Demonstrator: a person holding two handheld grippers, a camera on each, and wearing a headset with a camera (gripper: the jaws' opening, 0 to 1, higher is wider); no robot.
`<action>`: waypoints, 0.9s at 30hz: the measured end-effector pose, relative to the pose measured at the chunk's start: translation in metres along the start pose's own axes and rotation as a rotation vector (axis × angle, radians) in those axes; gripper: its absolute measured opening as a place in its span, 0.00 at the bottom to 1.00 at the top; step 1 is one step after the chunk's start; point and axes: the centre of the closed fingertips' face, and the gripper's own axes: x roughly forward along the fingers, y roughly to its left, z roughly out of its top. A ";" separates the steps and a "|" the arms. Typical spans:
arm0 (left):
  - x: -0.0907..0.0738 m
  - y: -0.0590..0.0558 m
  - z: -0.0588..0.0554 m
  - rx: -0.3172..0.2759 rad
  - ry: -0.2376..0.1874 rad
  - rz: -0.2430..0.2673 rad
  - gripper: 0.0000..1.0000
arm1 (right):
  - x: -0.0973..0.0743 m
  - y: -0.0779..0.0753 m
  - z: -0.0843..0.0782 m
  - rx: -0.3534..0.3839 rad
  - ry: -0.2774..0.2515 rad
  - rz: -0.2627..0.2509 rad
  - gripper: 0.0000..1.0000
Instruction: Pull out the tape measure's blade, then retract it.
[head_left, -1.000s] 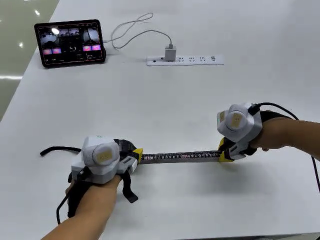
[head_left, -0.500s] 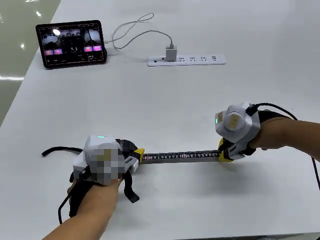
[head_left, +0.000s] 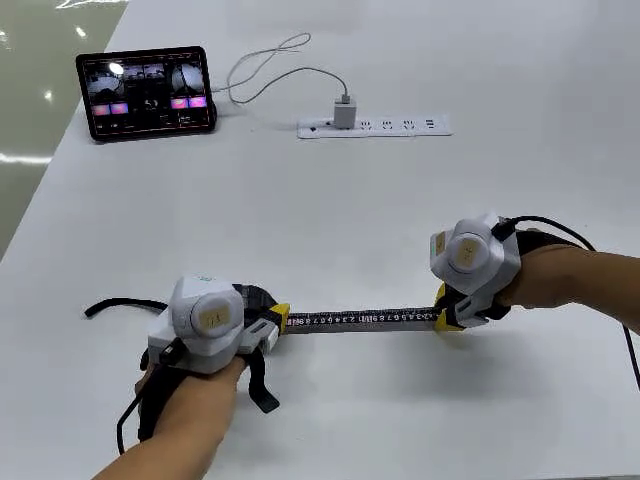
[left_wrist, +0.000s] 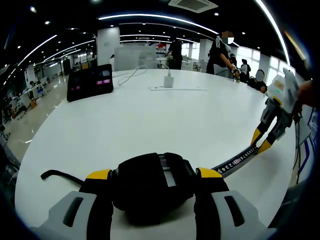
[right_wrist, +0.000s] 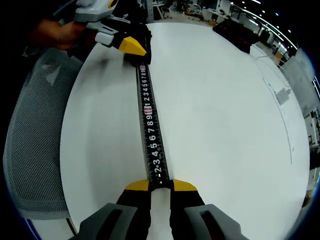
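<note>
- White table (head_left: 400, 200), spanning the frame.
- Tablet (head_left: 148, 92), upper left, screen lit.
- Power strip (head_left: 375, 126), upper centre, with a white charger (head_left: 345, 112) plugged in.
- White cable (head_left: 270, 65), looping between charger and tablet.
- Tape measure's blade (head_left: 360, 319), stretched along the lower middle.

I see the tape measure (head_left: 257, 298), a rounded black case, clamped between the jaws of the left gripper (left_wrist: 155, 175) near the near edge of the desk (head_left: 350, 220). Its blade (right_wrist: 148, 120) is extended: dark, with white numerals and red marks. It runs straight along that edge. The jaws of the right gripper (right_wrist: 160, 187) pinch its tip.
</note>
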 end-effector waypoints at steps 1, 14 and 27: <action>0.000 0.000 0.000 0.000 0.000 0.000 0.61 | 0.000 0.000 0.000 -0.001 0.000 0.000 0.10; 0.000 0.000 0.000 0.010 0.000 -0.014 0.61 | 0.002 0.002 0.005 0.025 -0.009 0.000 0.09; 0.000 -0.001 0.000 0.015 -0.004 -0.019 0.61 | 0.003 0.004 0.011 0.028 -0.013 0.003 0.09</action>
